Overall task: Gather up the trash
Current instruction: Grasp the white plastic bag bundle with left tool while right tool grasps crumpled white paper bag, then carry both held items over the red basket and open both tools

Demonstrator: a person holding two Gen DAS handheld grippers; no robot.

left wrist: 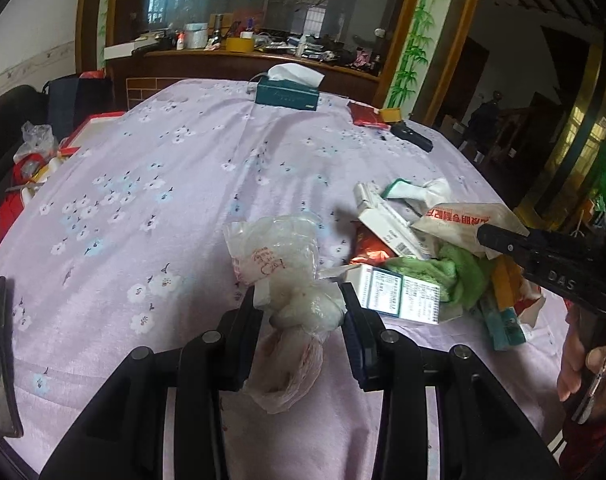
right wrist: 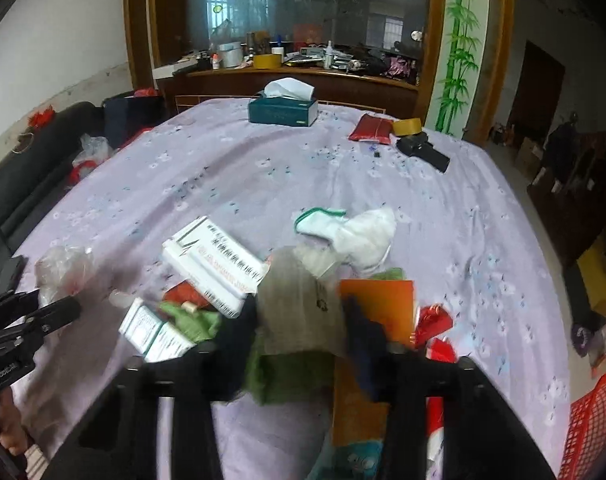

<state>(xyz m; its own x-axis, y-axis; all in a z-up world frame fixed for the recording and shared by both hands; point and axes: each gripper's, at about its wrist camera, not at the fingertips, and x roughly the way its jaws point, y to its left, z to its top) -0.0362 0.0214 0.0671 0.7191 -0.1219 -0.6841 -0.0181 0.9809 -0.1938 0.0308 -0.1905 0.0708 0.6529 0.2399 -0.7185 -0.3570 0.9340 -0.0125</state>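
Left gripper (left wrist: pixel 303 300) jaws clamp a knotted clear plastic bag (left wrist: pixel 279 256) with illegible red handwriting, just left of the trash pile. Right gripper (right wrist: pixel 299 316), stamped "DAS", jaws pinch a greyish paper wrapper (right wrist: pixel 299 304) with red Chinese print above the pile. Two medicine boxes (left wrist: pixel 399 292) beside a green cloth (left wrist: pixel 455 272). One teal tissue box (left wrist: pixel 287 94) sits far across the lilac floral tablecloth (left wrist: pixel 163 184).
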